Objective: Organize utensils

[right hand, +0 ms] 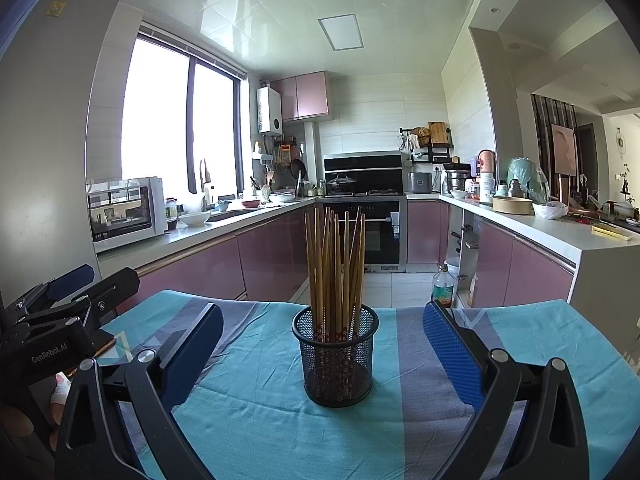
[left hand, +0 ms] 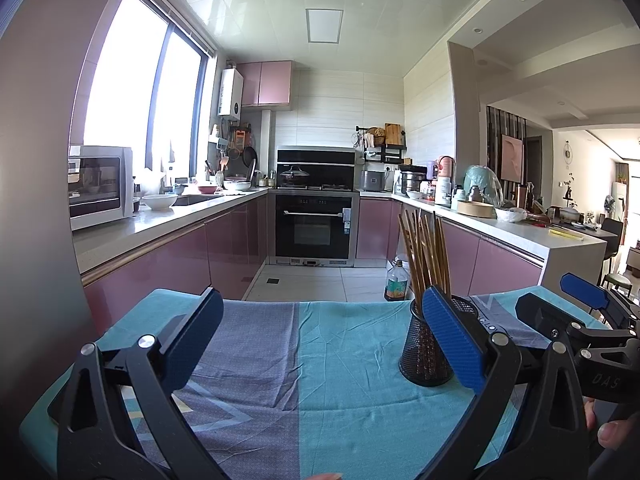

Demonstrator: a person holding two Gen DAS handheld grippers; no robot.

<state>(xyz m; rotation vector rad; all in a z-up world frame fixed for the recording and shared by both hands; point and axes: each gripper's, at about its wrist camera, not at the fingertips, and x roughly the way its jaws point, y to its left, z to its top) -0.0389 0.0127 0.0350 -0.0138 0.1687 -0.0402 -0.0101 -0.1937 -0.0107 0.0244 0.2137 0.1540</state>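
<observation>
Black wire-mesh cylindrical cup [right hand: 335, 360]: upright on teal-and-grey striped tablecloth [right hand: 256, 432], near centre, well back from the far edge. Bundle of brown wooden chopsticks [right hand: 335, 264]: standing inside, tips fanned upward, apparently already gathered. Right gripper [right hand: 323, 356]: jaws wide apart, empty, framing the cup without touching. Left gripper [left hand: 323, 344]: jaws apart, empty, over bare cloth left of the cup. Open cloth on every side; approach unobstructed.
</observation>
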